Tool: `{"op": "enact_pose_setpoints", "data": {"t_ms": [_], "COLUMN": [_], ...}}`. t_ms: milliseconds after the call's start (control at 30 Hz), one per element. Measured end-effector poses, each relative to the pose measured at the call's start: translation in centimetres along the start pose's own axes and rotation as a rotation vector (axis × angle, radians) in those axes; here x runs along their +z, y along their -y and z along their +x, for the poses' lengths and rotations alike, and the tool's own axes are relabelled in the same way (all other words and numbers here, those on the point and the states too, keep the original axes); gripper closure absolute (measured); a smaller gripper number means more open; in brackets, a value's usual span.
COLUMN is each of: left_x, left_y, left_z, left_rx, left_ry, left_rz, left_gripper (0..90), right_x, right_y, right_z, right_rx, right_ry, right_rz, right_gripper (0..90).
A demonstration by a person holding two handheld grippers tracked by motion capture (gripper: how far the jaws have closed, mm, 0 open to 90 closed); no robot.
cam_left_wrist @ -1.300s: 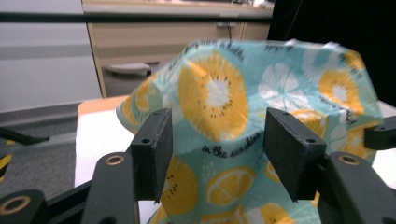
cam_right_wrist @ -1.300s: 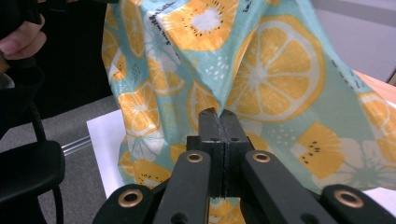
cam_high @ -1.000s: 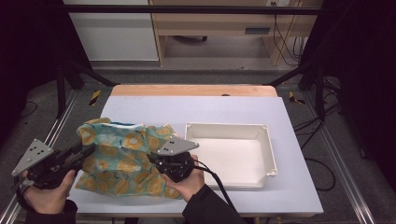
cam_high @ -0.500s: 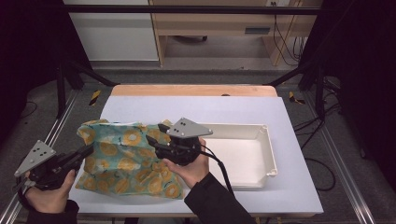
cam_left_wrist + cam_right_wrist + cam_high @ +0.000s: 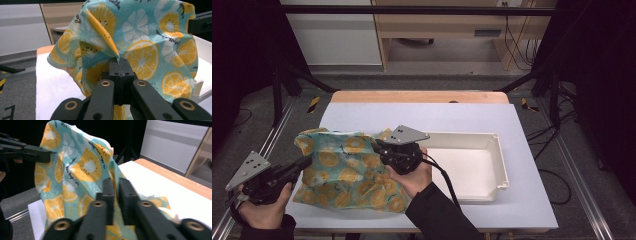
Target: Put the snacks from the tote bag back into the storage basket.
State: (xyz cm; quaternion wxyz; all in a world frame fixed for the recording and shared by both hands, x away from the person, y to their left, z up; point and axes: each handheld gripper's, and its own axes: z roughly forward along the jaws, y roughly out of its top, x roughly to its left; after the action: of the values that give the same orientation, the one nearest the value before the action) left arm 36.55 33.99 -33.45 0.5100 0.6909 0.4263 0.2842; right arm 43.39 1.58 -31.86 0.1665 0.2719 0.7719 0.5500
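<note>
High view: the left tongs (image 5: 304,162) clamp the left edge of the cloth (image 5: 344,172), which lies crumpled on the counter (image 5: 522,200), long axis left to right, beside a white tray (image 5: 499,155); the right tongs (image 5: 377,146) grip its upper right edge.
Left gripper view: the left tongs (image 5: 120,65) pinch a fold of cloth (image 5: 140,45).
Right gripper view: the right tongs (image 5: 115,185), having just been closing, hold cloth (image 5: 80,167) between nearly shut jaws.

Lab/test rig, black frame posts (image 5: 277,75), loose cables (image 5: 512,45), white table (image 5: 522,200).

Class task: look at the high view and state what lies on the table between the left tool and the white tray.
The fruit-print cloth and the right tool gripping it.
</note>
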Motion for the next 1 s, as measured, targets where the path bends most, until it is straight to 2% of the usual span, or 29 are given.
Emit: {"op": "enact_pose_setpoints", "data": {"t_ms": [33,200,267,333,433,467,533,700,1000], "left_x": [0.0,-0.3,-0.6,-0.8,-1.1,-1.1,-1.3,-1.3,-1.0], "left_y": [0.0,0.0,0.0,0.1,0.3,0.3,0.5,0.9,1.2], "left_z": [0.0,0.0,-0.1,-0.2,-0.3,-0.3,-0.5,-0.5,-0.3], "left_rx": [0.000,-0.001,-0.001,0.000,0.009,0.009,0.013,0.012,0.009], "left_ry": [0.000,0.002,0.005,0.005,0.001,0.001,-0.004,-0.005,-0.016], "left_rz": [-0.002,-0.014,-0.024,-0.027,-0.024,-0.024,-0.023,-0.015,0.000], "left_gripper": [90.0,90.0,90.0,90.0,90.0,90.0,90.0,90.0,88.3], "right_x": [-0.4,-1.1,-1.9,-2.5,-3.0,-3.0,-2.9,-2.2,-0.7], "right_y": [-0.1,-0.3,-0.5,-0.4,0.4,0.4,1.7,3.4,4.6], "right_z": [0.1,0.3,0.5,0.9,1.6,1.6,2.0,1.9,1.9], "right_rx": [-0.002,-0.008,-0.008,-0.011,-0.016,-0.016,-0.019,0.005,0.021], "right_ry": [0.000,-0.009,-0.017,-0.030,-0.064,-0.064,-0.080,-0.088,-0.091], "right_rz": [-0.002,-0.017,-0.056,-0.077,-0.072,-0.072,-0.045,-0.010,0.019], "right_gripper": [90.0,90.0,90.0,90.0,90.0,90.0,90.0,90.0,90.0]}}
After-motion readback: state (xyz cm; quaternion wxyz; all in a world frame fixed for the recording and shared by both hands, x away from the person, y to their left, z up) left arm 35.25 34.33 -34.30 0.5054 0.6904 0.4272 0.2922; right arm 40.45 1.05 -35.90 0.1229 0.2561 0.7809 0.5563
